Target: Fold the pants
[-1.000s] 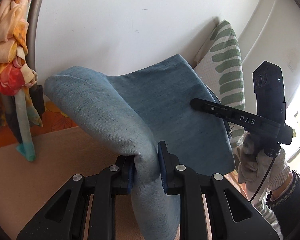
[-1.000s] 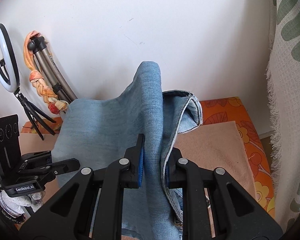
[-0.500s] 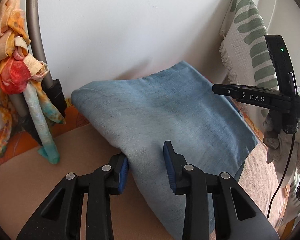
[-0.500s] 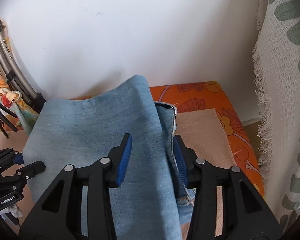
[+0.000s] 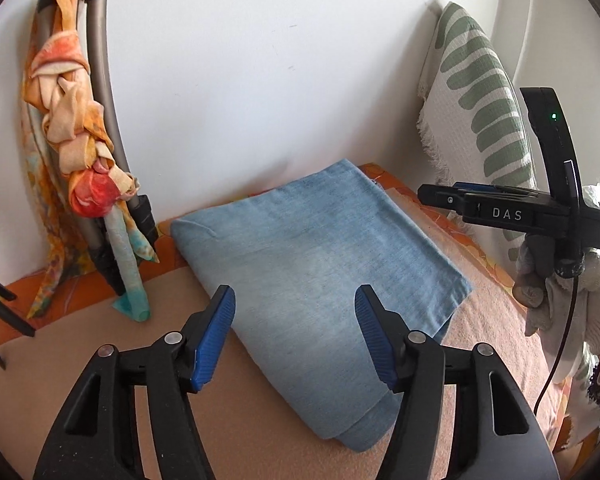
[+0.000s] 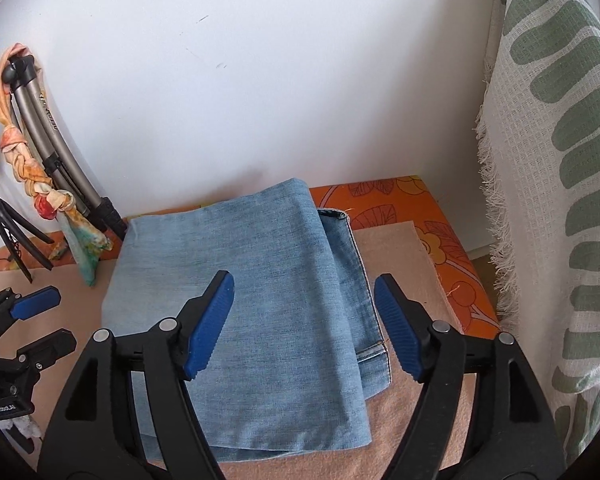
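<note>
The blue denim pants [image 5: 308,264] lie folded flat on the pink-covered table [image 5: 100,360], dropped from the lift of a second ago. The left gripper [image 5: 296,332] and right gripper [image 6: 304,320] hover just above them, jaws just opened and apart, touching no cloth. The last fold looks done. Beyond the left gripper stands a scarf-wrapped tripod [image 5: 100,128].

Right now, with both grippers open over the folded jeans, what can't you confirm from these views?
- Jeans near edge: right wrist view, hidden behind the right gripper.
- Layers underneath: both views, covered by the top fold.
- Left gripper view: near corner cut by its fingers.
</note>
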`<state>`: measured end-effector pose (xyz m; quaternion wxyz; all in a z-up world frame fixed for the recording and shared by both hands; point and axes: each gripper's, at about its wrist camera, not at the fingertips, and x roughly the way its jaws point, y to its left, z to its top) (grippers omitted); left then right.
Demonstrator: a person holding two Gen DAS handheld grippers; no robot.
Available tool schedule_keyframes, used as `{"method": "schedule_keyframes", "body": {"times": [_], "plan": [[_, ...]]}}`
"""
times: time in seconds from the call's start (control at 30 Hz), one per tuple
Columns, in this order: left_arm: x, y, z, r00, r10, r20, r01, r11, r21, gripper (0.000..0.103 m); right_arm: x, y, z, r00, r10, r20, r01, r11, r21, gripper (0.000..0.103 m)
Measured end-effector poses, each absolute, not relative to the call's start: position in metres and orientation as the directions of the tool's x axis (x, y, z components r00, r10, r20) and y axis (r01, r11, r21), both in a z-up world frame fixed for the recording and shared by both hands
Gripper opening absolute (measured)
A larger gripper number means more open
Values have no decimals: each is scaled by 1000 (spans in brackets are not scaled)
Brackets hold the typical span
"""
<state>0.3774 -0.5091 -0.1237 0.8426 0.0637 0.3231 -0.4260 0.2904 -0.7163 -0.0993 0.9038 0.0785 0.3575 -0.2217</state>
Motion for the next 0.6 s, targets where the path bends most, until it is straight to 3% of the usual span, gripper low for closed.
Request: {"method": "schedule_keyframes", "body": {"times": [0.1,0.2,0.47,0.6], "plan": [[368,-500,-113,440,-680,-587,759,631,-162,67,282,-709,-92,648,-354,-675,463,886,-21,77],[357,-493,-104,452,-680,-577,757,635,-156,70,274,-698,-85,658,-360,-662,462,887,-24,85],[324,-469,-91,474,-678,-562,749,646,-148,72,241,-663,-63,669,-392,-631,466,883,-54,85],[302,-449,-82,497,-676,-544,742,657,-138,72,222,-640,-55,676,-405,-616,473,879,-60,96]]}}
